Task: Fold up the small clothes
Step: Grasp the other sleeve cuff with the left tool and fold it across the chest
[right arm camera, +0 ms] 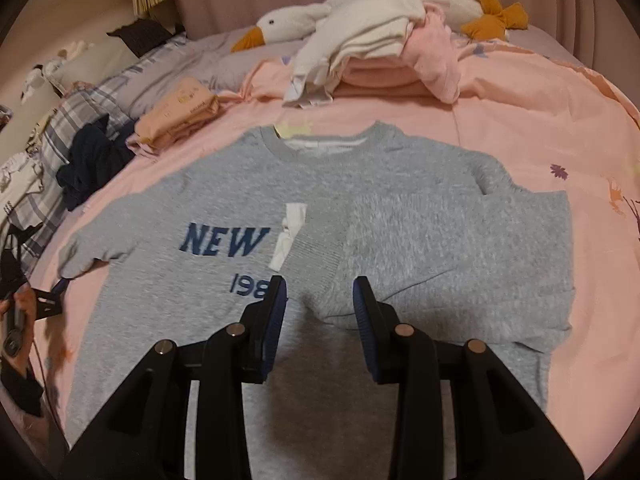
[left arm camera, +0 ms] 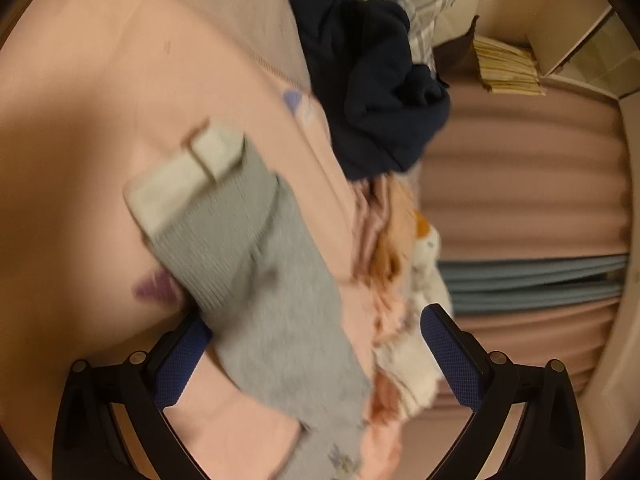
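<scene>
Warm, dim indoor light tints both views pinkish-orange. The left wrist view is heavily motion-blurred and shadowed at its left side; the right is sharper. Fisheye curvature and dark corners frame each.

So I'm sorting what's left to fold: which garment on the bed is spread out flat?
The grey sweatshirt printed NEW, directly before the right tongs. The navy garment lies crumpled, and the peach clothes are already folded.

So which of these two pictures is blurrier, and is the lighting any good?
Left wrist view: heavy motion smear over the grey sleeve and pink sheet. Right wrist view: sharper, the sweatshirt print reads clearly, though edges bend. Both are dim and warm-toned.
</scene>
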Demonstrator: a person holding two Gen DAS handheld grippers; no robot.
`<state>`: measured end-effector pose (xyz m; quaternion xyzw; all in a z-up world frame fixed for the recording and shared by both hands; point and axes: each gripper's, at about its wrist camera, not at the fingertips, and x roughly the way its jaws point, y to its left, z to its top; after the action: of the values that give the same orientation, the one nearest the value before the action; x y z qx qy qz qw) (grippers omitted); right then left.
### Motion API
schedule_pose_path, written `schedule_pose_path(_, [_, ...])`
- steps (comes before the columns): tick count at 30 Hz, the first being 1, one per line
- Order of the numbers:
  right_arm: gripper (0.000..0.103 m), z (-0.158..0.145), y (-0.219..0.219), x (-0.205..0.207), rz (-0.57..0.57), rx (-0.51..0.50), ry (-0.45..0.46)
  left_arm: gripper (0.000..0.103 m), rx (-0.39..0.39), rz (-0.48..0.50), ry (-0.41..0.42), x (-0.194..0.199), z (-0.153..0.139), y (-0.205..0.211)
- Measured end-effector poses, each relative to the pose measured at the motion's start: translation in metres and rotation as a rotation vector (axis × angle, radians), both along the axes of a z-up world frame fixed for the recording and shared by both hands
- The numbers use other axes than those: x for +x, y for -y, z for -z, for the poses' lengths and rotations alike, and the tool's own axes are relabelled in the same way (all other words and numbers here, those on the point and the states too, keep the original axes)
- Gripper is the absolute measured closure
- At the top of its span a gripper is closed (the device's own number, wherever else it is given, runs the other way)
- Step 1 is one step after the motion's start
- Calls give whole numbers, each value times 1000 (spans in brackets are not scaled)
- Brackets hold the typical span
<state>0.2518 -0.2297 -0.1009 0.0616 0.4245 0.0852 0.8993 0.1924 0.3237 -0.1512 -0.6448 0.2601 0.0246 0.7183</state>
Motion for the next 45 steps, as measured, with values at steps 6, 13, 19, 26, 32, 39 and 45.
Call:
schedule_pose_path(6, [67,-1,10,-15,12,28,18,19,171,1,-101,28,-12,-1])
schedule_pose_path(13, [67,1,23,-28,44,34,19,88,484,132,-238,59,-38,26])
schedule_pose_path(19, [65,1,45,-43,93,66,31,88,780,321,-78,73,-104,120])
schedule_pose_path(26, [65,0,64,-66,131,94,60,88,1049,587,66,76,-127,276])
schedule_pose_path(32, [64,5,81,-82,160,120,63,88,1141,813,23,84,-73,385])
schedule_pose_path(39, [56,11,98,-92,175,124,48,44,1112,990,-29,76,-37,426])
schedule_pose_path(45, [55,11,119,-94,218,136,46,44,1089,984,27,54,-57,409])
